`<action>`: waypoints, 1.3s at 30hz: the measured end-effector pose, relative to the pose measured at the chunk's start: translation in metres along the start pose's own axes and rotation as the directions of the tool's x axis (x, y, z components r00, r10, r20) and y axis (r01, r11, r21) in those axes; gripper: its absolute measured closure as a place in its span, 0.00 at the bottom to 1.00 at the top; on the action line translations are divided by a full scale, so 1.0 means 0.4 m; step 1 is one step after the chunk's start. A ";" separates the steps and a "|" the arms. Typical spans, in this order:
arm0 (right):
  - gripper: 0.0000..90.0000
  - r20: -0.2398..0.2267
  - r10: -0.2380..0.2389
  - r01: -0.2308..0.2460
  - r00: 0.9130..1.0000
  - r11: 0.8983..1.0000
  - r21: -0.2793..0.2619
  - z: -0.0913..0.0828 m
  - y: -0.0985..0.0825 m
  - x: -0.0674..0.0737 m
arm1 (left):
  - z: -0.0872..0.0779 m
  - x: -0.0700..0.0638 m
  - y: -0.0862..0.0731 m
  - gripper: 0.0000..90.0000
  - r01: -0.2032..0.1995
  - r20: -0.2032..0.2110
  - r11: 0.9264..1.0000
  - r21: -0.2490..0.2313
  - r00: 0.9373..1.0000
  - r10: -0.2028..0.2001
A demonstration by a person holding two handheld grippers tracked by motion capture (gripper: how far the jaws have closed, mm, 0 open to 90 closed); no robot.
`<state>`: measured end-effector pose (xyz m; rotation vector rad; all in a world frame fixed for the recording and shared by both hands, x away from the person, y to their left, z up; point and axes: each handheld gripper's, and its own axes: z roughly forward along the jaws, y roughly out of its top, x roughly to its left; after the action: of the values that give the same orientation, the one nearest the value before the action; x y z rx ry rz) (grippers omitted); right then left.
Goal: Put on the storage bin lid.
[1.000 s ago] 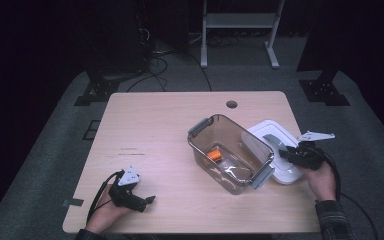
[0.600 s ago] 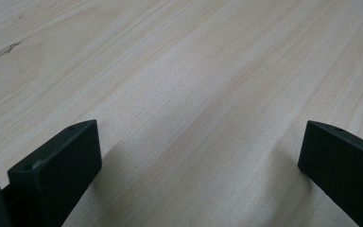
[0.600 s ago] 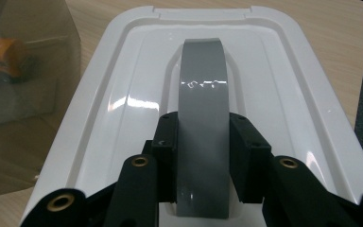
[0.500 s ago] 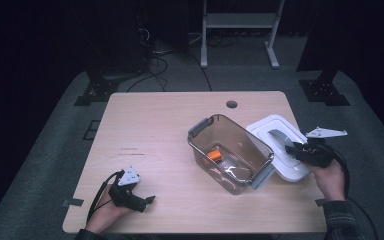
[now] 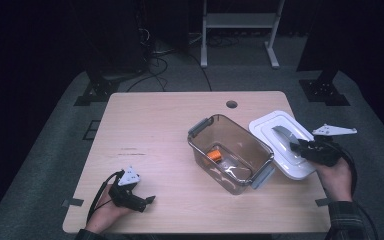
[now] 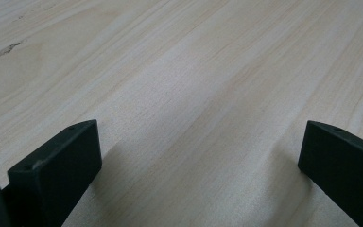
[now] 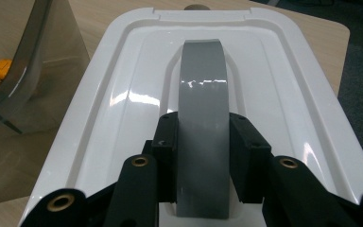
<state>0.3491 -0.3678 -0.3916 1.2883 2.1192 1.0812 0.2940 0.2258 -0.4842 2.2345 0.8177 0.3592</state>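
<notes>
A white lid (image 5: 272, 125) with a grey arched handle (image 5: 281, 134) is held at the table's right side, just right of a clear brown bin (image 5: 228, 122). My right gripper (image 5: 296, 146) is shut on that handle (image 7: 203, 85), one pad on each side, with the lid (image 7: 283, 94) spread out below it. Inside the bin lies a small orange object (image 5: 215, 155), also seen through the bin wall (image 7: 33, 71). My left gripper (image 5: 147, 200) rests near the table's front left, its jaws wide open over bare wood (image 6: 198, 161).
The wooden table (image 5: 155, 125) has a round cable hole (image 5: 231, 104) at the back. The bin has grey latches at both ends (image 5: 200, 126). The lid reaches out past the table's right edge. Stands and cables sit on the dark floor behind.
My right gripper has risen with the lid and drifted a little to the right, away from the bin. The left gripper has stayed where it was.
</notes>
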 end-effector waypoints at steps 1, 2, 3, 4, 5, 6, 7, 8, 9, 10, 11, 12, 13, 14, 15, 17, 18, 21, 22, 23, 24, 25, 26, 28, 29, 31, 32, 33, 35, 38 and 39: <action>0.74 -0.001 0.001 -0.001 1.000 1.000 -0.004 -0.004 0.002 -0.001 | 0.000 0.000 0.000 0.00 0.000 0.000 1.000 0.000 1.000 0.000; 0.74 -0.001 0.001 -0.001 1.000 1.000 -0.008 -0.008 0.003 -0.002 | 0.000 0.000 0.000 0.00 0.000 0.000 1.000 0.000 1.000 0.000; 0.74 -0.001 0.003 -0.003 1.000 1.000 -0.011 -0.012 0.005 -0.002 | 0.000 0.000 0.000 0.00 0.000 0.000 1.000 0.000 1.000 0.000; 0.74 -0.003 0.003 -0.003 1.000 1.000 -0.013 -0.015 0.006 -0.002 | 0.000 0.000 0.000 0.00 0.000 0.000 1.000 0.000 1.000 0.000; 0.74 -0.003 0.005 -0.005 1.000 1.000 -0.013 -0.019 0.008 -0.002 | 0.000 0.000 0.000 0.00 0.000 0.000 1.000 0.000 1.000 0.000; 0.74 -0.002 0.006 -0.006 1.000 1.000 -0.015 -0.023 0.010 -0.003 | 0.000 0.000 0.000 0.00 0.000 0.000 1.000 0.000 1.000 0.000; 0.74 -0.003 0.006 -0.006 1.000 1.000 -0.018 -0.027 0.012 -0.002 | 0.000 0.000 0.000 0.00 0.000 0.000 1.000 0.000 1.000 0.000; 0.74 -0.002 0.005 -0.005 1.000 1.000 -0.023 -0.031 0.014 -0.002 | 0.000 0.000 0.000 0.00 0.000 0.000 1.000 0.000 1.000 0.000; 0.74 -0.004 0.005 -0.005 1.000 1.000 -0.025 -0.034 0.016 -0.001 | 0.000 0.000 0.000 0.00 0.000 0.000 1.000 0.000 1.000 0.000; 0.74 -0.005 0.004 -0.004 1.000 1.000 -0.028 -0.040 0.019 0.000 | 0.000 0.000 0.000 0.00 0.000 0.000 1.000 0.000 1.000 0.000; 0.74 -0.005 0.003 -0.003 1.000 0.999 -0.033 -0.044 0.022 0.001 | 0.000 0.000 0.000 0.00 0.000 0.000 1.000 0.000 1.000 0.000; 0.74 -0.006 0.004 -0.004 1.000 0.999 -0.039 -0.048 0.025 0.003 | 0.000 0.000 0.000 0.00 0.000 0.000 1.000 0.000 1.000 0.000; 0.74 -0.007 0.002 -0.002 1.000 0.999 -0.045 -0.053 0.028 0.003 | 0.000 0.000 0.000 0.00 0.000 0.000 1.000 0.000 1.000 0.000; 0.74 -0.007 0.003 -0.003 1.000 0.999 -0.049 -0.057 0.030 0.005 | 0.000 0.000 0.000 0.00 0.000 0.000 1.000 0.000 1.000 0.000; 0.74 -0.004 0.000 0.000 1.000 0.999 -0.052 -0.061 0.032 0.006 | 0.000 0.000 0.000 0.00 0.000 0.000 1.000 0.000 1.000 0.000; 0.74 -0.003 -0.001 0.001 1.000 0.999 -0.054 -0.068 0.036 0.007 | 0.000 0.000 0.000 0.00 0.000 0.000 1.000 0.000 1.000 0.000; 0.74 -0.002 -0.001 0.001 1.000 0.999 -0.053 -0.071 0.037 0.008 | 0.000 0.000 0.000 0.00 0.000 0.000 1.000 0.000 1.000 0.000; 0.74 -0.002 0.001 -0.001 1.000 0.998 -0.064 -0.078 0.040 0.007 | 0.000 0.000 0.000 0.00 0.000 0.000 1.000 0.000 1.000 0.000; 0.74 -0.004 0.005 -0.006 1.000 0.998 -0.068 -0.081 0.041 0.007 | 0.000 0.000 0.000 0.00 0.000 0.000 1.000 0.000 1.000 0.000; 0.74 -0.006 0.005 -0.006 1.000 0.998 -0.070 -0.084 0.042 0.007 | 0.000 0.000 0.000 0.00 0.000 0.000 1.000 0.000 1.000 0.000; 0.74 -0.006 0.002 -0.003 1.000 0.997 -0.074 -0.087 0.043 0.008 | 0.000 0.000 0.000 0.00 0.000 0.000 1.000 0.000 1.000 0.000; 0.74 -0.007 0.003 -0.003 1.000 0.997 -0.077 -0.090 0.045 0.010 | 0.000 0.000 0.000 0.00 0.000 0.000 1.000 0.000 1.000 0.000; 0.74 -0.008 0.003 -0.003 1.000 0.997 -0.079 -0.092 0.046 0.011 | 0.000 0.000 0.000 0.00 0.000 0.000 1.000 0.001 1.000 0.000; 0.74 -0.014 -0.001 0.000 1.000 0.996 -0.088 -0.099 0.051 0.014 | 0.000 0.000 0.000 0.00 -0.001 0.000 1.000 0.001 1.000 0.001; 0.74 -0.017 -0.001 -0.001 1.000 0.996 -0.093 -0.103 0.053 0.015 | 0.000 0.000 0.000 0.00 0.000 0.000 1.000 0.000 1.000 0.000; 0.74 -0.022 -0.003 0.001 1.000 0.995 -0.104 -0.109 0.057 0.019 | 0.000 0.000 0.000 0.00 0.000 0.000 1.000 0.000 1.000 0.000; 0.74 -0.023 -0.003 0.001 1.000 0.994 -0.106 -0.113 0.059 0.022 | 0.000 0.000 0.000 0.00 0.000 0.000 1.000 0.000 1.000 0.000; 0.74 -0.025 -0.004 0.001 1.000 0.994 -0.107 -0.116 0.062 0.024 | 0.000 0.000 0.000 0.00 0.000 0.000 1.000 0.000 1.000 0.000; 0.74 -0.027 -0.006 0.003 1.000 0.993 -0.114 -0.120 0.066 0.029 | 0.000 0.000 0.000 0.00 0.000 0.000 1.000 0.000 1.000 0.000; 0.74 -0.033 -0.010 0.006 0.999 0.993 -0.116 -0.124 0.071 0.035 | 0.000 0.000 0.000 0.00 0.000 0.000 1.000 0.000 1.000 0.000; 0.74 -0.034 -0.012 0.008 0.999 0.993 -0.116 -0.124 0.073 0.037 | 0.000 0.000 0.000 0.00 0.000 0.000 1.000 0.000 1.000 0.000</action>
<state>0.3233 -0.3667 -0.3380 1.2120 2.0520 1.2116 0.2940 0.2258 -0.4842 2.2345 0.8172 0.3594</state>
